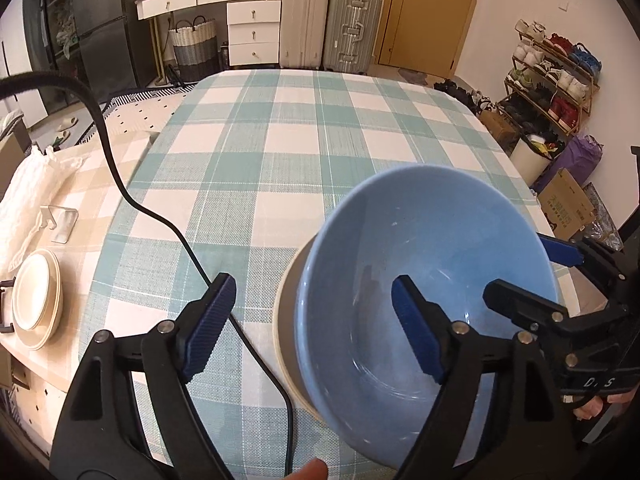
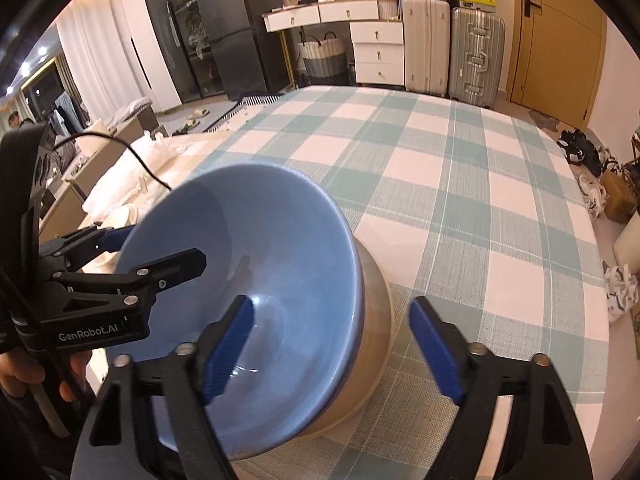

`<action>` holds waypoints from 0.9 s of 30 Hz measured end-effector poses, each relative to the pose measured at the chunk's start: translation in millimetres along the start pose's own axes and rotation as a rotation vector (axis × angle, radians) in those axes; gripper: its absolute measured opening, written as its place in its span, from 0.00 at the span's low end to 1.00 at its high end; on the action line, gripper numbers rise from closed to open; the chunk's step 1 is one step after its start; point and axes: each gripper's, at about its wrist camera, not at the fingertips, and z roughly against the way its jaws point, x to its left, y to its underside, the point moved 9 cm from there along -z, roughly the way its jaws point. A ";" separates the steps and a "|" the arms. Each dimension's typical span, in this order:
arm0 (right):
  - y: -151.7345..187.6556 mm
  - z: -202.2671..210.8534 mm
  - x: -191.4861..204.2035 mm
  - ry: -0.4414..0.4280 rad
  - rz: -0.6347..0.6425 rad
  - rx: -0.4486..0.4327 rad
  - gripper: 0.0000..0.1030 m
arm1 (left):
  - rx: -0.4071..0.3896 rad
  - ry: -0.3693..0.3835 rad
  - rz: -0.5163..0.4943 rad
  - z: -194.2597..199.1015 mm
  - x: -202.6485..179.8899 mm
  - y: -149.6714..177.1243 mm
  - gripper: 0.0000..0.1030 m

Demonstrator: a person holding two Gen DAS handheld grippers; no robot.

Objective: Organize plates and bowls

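A blue bowl [image 1: 432, 280] sits nested in a cream bowl [image 1: 286, 320] on the checked tablecloth; both also show in the right wrist view, blue bowl [image 2: 280, 248] and cream bowl [image 2: 376, 320]. My left gripper [image 1: 312, 324] is open, its jaws astride the bowls' left rim, one finger inside the blue bowl. My right gripper [image 2: 332, 348] is open, astride the right rim, one finger inside. Each gripper shows in the other's view, the right one [image 1: 532, 276] and the left one [image 2: 160, 248]. A stack of cream plates [image 1: 36, 300] lies on the side table at left.
A black cable [image 1: 160, 216] runs across the tablecloth [image 1: 280, 140] by the left gripper. A white cloth [image 1: 28, 192] and a small metal stand [image 1: 60, 220] lie on the side table. Suitcases, drawers and a shoe rack stand beyond the table.
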 end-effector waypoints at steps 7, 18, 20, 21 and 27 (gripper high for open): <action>-7.7 18.7 -6.5 0.013 -0.018 -0.072 0.87 | -0.062 -0.004 -0.025 25.5 5.5 -7.3 0.90; -15.2 54.2 -25.6 0.023 -0.105 -0.203 0.88 | -0.188 -0.025 -0.006 73.6 36.9 -11.0 0.98; -15.0 60.9 -28.3 0.029 -0.108 -0.221 0.88 | -0.218 -0.026 -0.003 81.8 43.6 -10.5 0.98; -14.9 64.4 -29.9 0.038 -0.105 -0.234 0.88 | -0.232 -0.026 0.001 86.1 46.7 -10.2 0.98; -11.5 78.3 -42.5 0.050 -0.137 -0.280 0.88 | -0.301 -0.019 0.029 104.2 62.3 -4.6 0.98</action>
